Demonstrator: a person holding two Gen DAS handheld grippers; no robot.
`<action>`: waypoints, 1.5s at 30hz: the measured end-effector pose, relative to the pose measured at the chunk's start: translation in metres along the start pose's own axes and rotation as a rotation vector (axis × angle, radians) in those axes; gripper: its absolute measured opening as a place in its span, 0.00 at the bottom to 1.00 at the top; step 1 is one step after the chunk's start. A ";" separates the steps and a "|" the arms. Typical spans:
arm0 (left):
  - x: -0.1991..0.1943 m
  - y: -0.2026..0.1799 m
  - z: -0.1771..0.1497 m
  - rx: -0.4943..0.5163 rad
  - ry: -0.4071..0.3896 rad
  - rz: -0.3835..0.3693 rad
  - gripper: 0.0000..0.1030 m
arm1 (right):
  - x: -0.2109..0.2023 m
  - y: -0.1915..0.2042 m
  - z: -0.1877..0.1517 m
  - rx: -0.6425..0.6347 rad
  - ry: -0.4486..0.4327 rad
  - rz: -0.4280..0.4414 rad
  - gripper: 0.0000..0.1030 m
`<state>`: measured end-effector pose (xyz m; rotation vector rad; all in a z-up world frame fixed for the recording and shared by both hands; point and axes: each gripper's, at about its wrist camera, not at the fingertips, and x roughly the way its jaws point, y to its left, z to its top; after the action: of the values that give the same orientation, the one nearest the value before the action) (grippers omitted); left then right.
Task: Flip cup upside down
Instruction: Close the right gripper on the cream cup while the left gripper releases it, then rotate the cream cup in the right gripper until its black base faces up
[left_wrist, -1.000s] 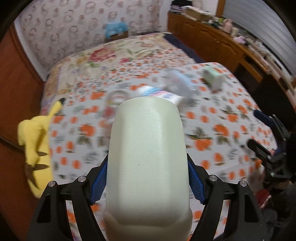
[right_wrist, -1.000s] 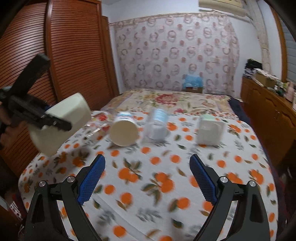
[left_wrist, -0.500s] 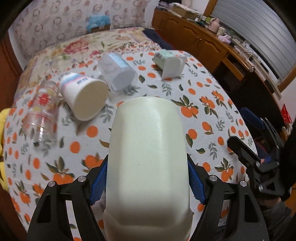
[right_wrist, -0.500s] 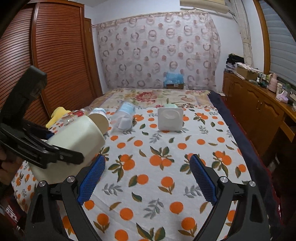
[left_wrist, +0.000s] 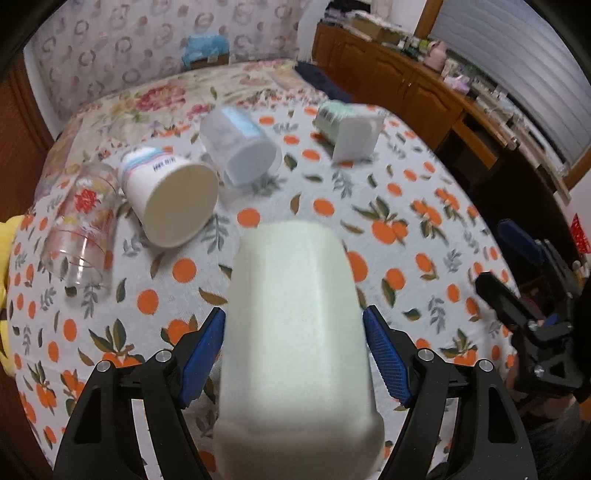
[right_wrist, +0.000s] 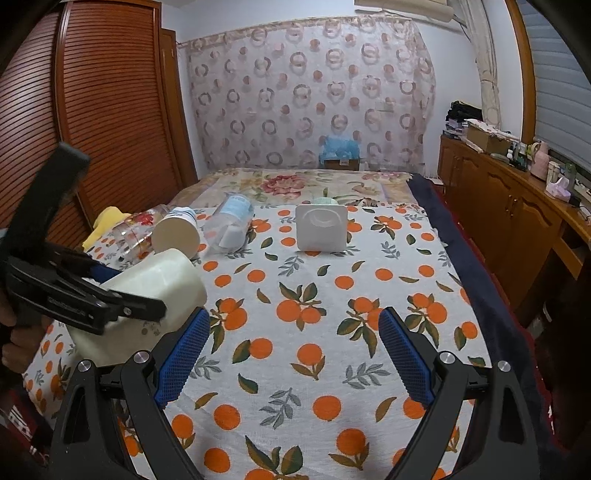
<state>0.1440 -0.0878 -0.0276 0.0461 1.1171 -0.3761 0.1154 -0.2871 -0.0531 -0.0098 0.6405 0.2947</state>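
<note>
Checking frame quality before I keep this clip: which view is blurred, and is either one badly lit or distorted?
Left wrist view: motion-blurred throughout, the cream cup and the glass tumbler smeared; lighting dim but even. Right wrist view: sharp, the orange-print cloth crisp, no glare. Both views: strong fisheye bending with dark corners.

A home bedroom: bed (right_wrist: 332, 295), louvered wardrobe (right_wrist: 92, 129), curtain (right_wrist: 314, 92), wooden dresser (right_wrist: 517, 221).
</note>
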 end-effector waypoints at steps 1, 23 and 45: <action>-0.004 0.000 0.000 0.001 -0.016 0.003 0.71 | -0.001 0.001 0.002 -0.001 0.000 0.003 0.91; -0.125 0.047 -0.091 -0.111 -0.603 0.256 0.93 | 0.025 0.076 0.047 -0.025 0.094 0.122 0.91; -0.110 0.065 -0.138 -0.127 -0.600 0.299 0.93 | 0.113 0.090 0.041 0.246 0.465 0.157 0.95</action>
<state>0.0027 0.0332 -0.0020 -0.0125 0.5250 -0.0386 0.2008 -0.1669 -0.0799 0.2145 1.1393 0.3672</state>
